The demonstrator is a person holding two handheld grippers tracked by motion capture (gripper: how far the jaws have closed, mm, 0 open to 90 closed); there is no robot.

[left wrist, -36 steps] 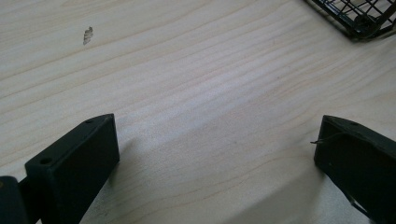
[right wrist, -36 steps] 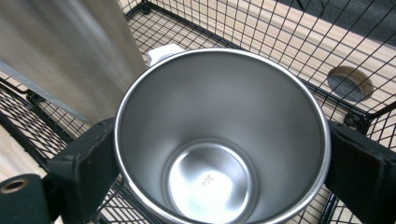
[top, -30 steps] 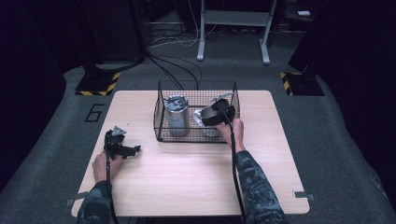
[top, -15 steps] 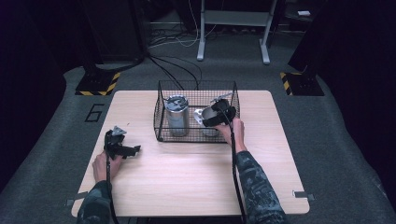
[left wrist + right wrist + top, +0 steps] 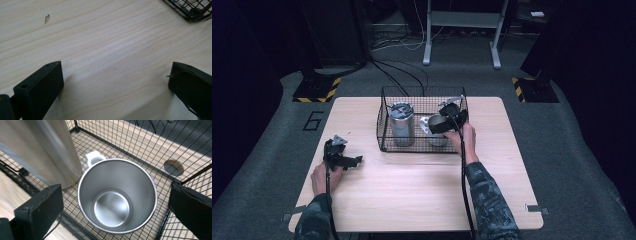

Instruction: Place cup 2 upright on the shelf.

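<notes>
Left gripper (image 5: 343,155) rests wide open on the table (image 5: 412,200), unmoved. Right gripper (image 5: 447,120) has edged slightly deeper over the basket (image 5: 384,130) in the last second, jaws wide, straddling the cup (image 5: 117,195); probably a grasp is next. Inside: one cup, one taller can (image 5: 401,122) just beside it.

- Numeral "6" (image 5: 314,120): marked in dark strokes on the grey floor (image 5: 272,150), left of the table (image 5: 412,200).
- No other legible text.
</notes>
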